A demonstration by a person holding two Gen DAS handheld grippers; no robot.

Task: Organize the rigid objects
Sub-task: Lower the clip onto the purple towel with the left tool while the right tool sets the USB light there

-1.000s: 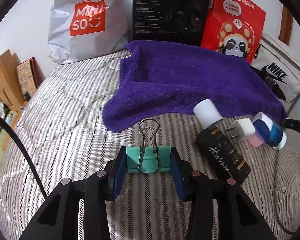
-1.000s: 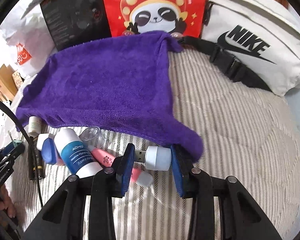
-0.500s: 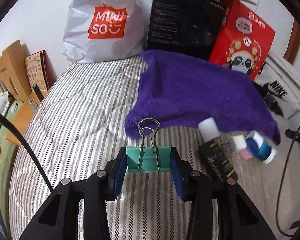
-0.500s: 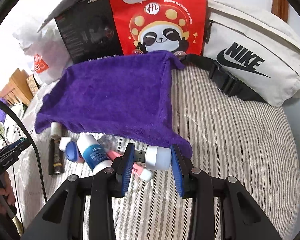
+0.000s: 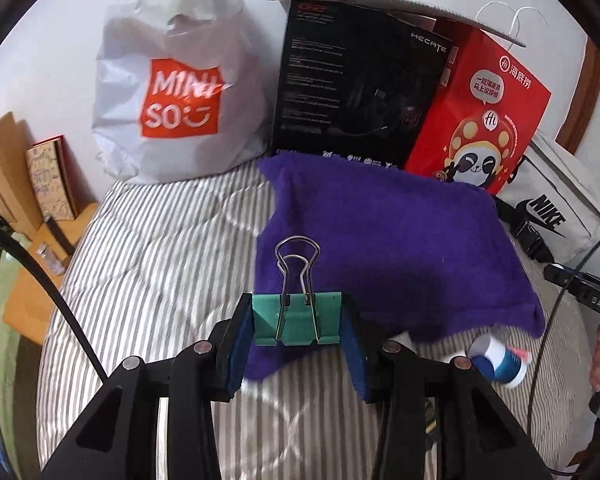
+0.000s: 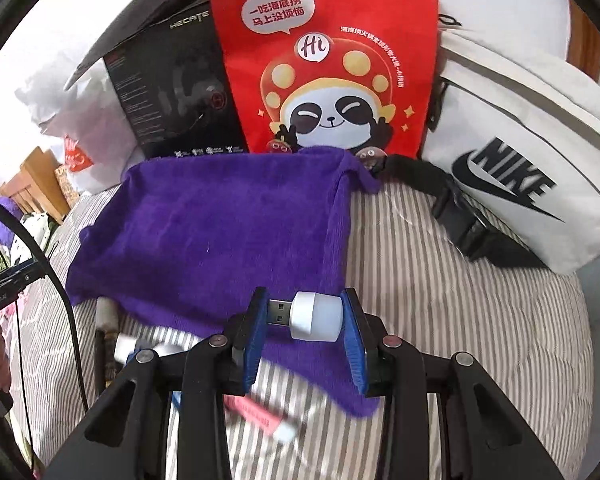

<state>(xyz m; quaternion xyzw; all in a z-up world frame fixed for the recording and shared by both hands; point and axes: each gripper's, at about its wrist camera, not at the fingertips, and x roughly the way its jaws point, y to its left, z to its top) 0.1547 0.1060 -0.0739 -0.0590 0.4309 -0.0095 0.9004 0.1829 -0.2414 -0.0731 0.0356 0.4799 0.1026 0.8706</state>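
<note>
The left claw is clamped on a teal metal binder clip, its wire handles standing upright, held in the air above the near-left corner of the fuzzy purple towel. The right claw pinches a small white USB plug-in device lengthwise — bare metal plug against the left pad, rounded plastic body against the right — over the towel's near edge.

Only the left view takes in the crinkled white MINISO bag in full and the wooden furniture beside the striped quilted bed. The right view alone shows a flat pink item under the claw and, large, the white NIKE bag. Both show the glossy black box and the red panda bag; a blue-and-white bottle lies by the towel's corner.
</note>
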